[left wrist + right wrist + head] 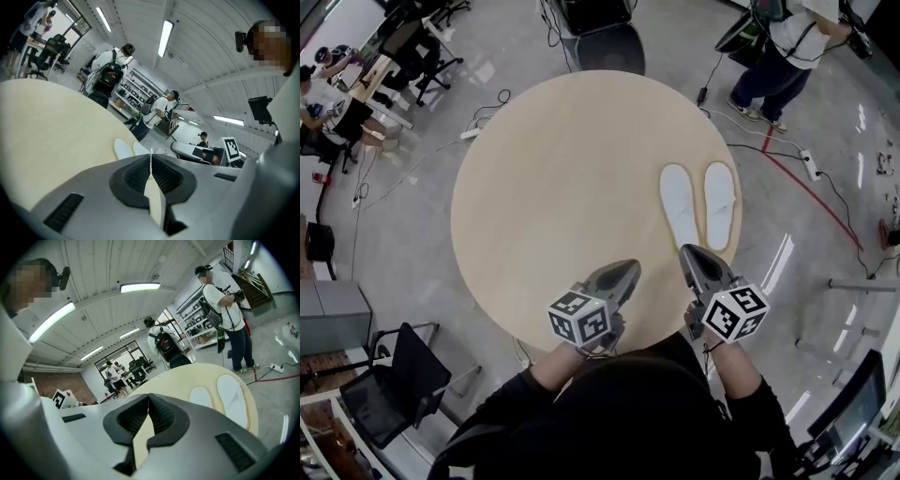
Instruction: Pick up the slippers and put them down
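Two white slippers lie side by side, soles down, on the right part of the round beige table [544,178]: the left slipper [678,203] and the right slipper [720,203], toes toward me. They also show in the left gripper view as the slippers [126,149] and in the right gripper view as the slippers [220,397]. My left gripper [630,267] hovers over the table's near edge, shut and empty. My right gripper [689,251] hangs just short of the slippers' near ends, shut with nothing between its jaws.
A person [783,56] stands on the floor beyond the table's far right. Cables [787,155] and a red floor line run past the table. Office chairs [394,375] stand at lower left, desks with seated people [337,84] at upper left.
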Demonstrator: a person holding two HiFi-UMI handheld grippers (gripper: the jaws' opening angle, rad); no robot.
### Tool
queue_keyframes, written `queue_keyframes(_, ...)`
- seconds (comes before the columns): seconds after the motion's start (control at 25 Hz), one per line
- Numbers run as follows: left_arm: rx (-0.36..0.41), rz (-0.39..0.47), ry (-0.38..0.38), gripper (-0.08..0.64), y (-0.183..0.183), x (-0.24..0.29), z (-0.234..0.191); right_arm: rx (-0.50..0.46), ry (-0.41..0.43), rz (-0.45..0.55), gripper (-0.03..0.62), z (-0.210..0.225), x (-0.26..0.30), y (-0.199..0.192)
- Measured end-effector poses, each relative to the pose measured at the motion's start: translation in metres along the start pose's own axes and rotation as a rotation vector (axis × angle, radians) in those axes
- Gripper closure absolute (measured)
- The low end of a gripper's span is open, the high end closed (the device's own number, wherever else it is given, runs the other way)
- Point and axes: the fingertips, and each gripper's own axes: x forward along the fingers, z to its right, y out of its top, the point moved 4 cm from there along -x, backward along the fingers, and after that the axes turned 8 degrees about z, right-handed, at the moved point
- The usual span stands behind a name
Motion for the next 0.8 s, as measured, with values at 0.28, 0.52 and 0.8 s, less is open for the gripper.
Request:
queue_keyframes(0.28, 0.067, 0.088, 0.066, 0.532, 0.026, -0.084, -0.014, -0.077, 0.075, -0.011, 0.577, -0.086, 0.008, -0.022)
queue_keyframes(0.52, 0.02, 0.126, 0.115, 0.532, 0.022, -0.149, -0.034, -0.149, 0.161, -0.033, 0.577, -0.155, 0.024, -0.044)
queue_keyframes(0.8, 0.116, 0.176, 0.165, 0.532, 0.037, -0.214, -0.05, -0.175, 0.204, -0.029, 0.577, -0.223, 0.029, -0.055)
